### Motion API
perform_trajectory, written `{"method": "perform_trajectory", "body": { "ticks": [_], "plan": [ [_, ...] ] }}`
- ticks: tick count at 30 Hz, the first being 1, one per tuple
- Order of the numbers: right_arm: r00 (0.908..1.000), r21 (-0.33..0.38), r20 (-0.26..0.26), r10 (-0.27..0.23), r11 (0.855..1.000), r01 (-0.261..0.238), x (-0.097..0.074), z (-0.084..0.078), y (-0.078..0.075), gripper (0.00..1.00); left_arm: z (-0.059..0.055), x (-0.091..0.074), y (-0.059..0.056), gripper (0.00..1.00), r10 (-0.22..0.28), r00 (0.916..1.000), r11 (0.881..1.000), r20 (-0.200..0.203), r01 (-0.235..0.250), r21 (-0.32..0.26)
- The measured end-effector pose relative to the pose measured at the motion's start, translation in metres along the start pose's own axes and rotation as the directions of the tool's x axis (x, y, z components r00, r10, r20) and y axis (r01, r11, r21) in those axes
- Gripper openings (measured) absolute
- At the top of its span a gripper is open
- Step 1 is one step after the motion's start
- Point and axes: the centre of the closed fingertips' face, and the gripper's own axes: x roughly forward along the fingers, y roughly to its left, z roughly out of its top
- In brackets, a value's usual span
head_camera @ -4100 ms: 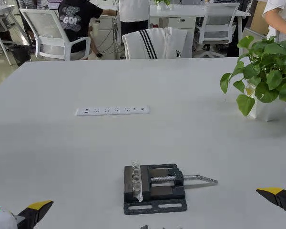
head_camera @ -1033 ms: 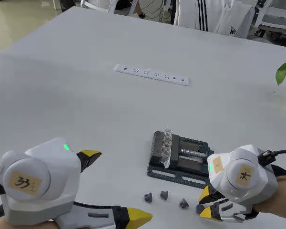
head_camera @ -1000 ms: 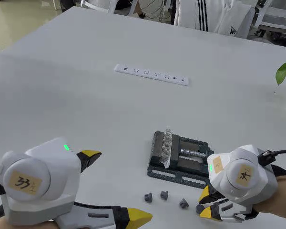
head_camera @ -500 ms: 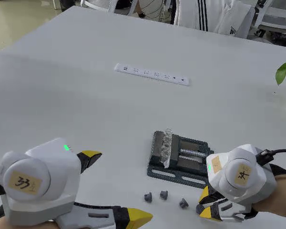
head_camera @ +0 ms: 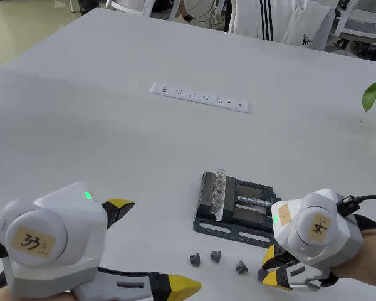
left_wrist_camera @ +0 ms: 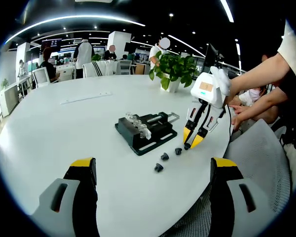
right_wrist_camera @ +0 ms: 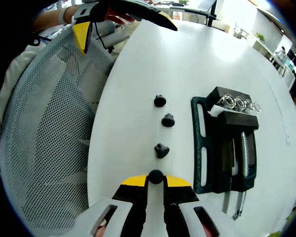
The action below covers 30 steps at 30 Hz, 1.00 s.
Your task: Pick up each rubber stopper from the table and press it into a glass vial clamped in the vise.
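Held stopper: one small dark rubber stopper (right_wrist_camera: 156,176) sits at the very tip of the right gripper (right_wrist_camera: 156,181). The fingers (right_wrist_camera: 133,182) are squeezed shut on it from both sides.
How it will feel: I think it is light, soft and a bit squashy, so it should not slip. It looks best to hold it by the wide top, so the thin end is free to go in.
Other stoppers: three loose stoppers (right_wrist_camera: 167,120) lie in a row on the bench (right_wrist_camera: 128,74), just beside the vise (right_wrist_camera: 227,148) and apart from the fingers.
Glass vials: the glass vials (right_wrist_camera: 237,102) stand in a row in the vise. Glass can crack, so push softly.
Left gripper: the left gripper (left_wrist_camera: 150,173) is wide open and holds nothing, well back from the vise.
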Motion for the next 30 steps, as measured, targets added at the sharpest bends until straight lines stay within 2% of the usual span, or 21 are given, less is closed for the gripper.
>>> {"method": "perform_trajectory", "body": {
  "ticks": [6, 16, 24, 30],
  "plan": [
    [1.0000, 0.015, 0.001, 0.006, 1.000, -0.006, -0.002, 0.001, -0.001, 0.07, 0.002, 0.001, 0.001, 0.96, -0.003, 1.0000, 1.000, 0.001, 0.003, 0.005],
    [0.9993, 0.062, 0.035, 0.011, 0.998, -0.013, -0.016, 0.014, -0.010, 0.07, 0.003, 0.002, 0.002, 0.97, -0.011, 0.9999, 1.000, -0.003, 0.011, 0.019],
    [0.9985, 0.074, 0.055, -0.002, 0.997, -0.003, -0.032, 0.029, -0.028, 0.07, 0.005, 0.002, 0.005, 0.97, -0.011, 0.9999, 1.000, 0.000, 0.011, 0.022],
    [0.9980, 0.080, 0.060, -0.018, 0.997, 0.013, -0.047, 0.036, -0.050, 0.07, 0.006, 0.005, 0.006, 0.97, -0.009, 1.0000, 1.000, 0.004, 0.008, 0.021]
  ]
}}
